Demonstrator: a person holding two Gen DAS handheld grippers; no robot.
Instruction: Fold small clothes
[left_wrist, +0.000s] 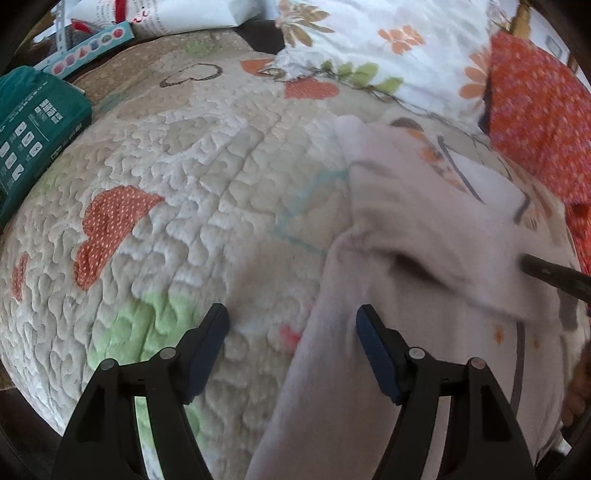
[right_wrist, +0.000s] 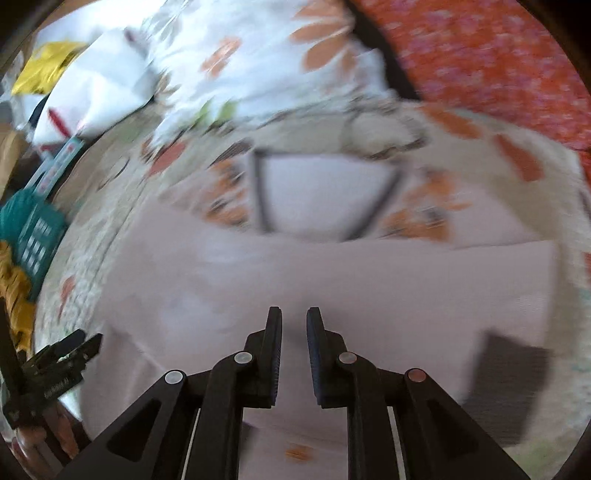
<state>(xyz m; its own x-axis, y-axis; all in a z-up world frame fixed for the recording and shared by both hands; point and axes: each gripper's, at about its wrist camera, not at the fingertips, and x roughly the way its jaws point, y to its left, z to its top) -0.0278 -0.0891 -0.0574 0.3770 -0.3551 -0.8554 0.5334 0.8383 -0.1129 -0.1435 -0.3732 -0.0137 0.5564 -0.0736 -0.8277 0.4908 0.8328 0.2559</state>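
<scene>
A small pale pink garment (left_wrist: 417, 258) with orange and grey print lies on the quilted bedspread (left_wrist: 192, 192). In the left wrist view my left gripper (left_wrist: 291, 321) is open and empty at the garment's left edge, its right finger over the cloth. A tip of the right gripper (left_wrist: 554, 273) shows at the far right over the garment. In the blurred right wrist view the garment (right_wrist: 332, 273) lies folded across, and my right gripper (right_wrist: 294, 325) hovers over it with its jaws slightly apart and nothing between them. The left gripper (right_wrist: 62, 354) shows at the lower left.
A teal box (left_wrist: 33, 133) lies at the left edge of the bed. A white floral pillow (left_wrist: 369, 48) and an orange patterned cushion (left_wrist: 543, 122) lie at the back right. A printed white bag (left_wrist: 166, 14) and a light blue box (left_wrist: 92, 48) lie at the back left.
</scene>
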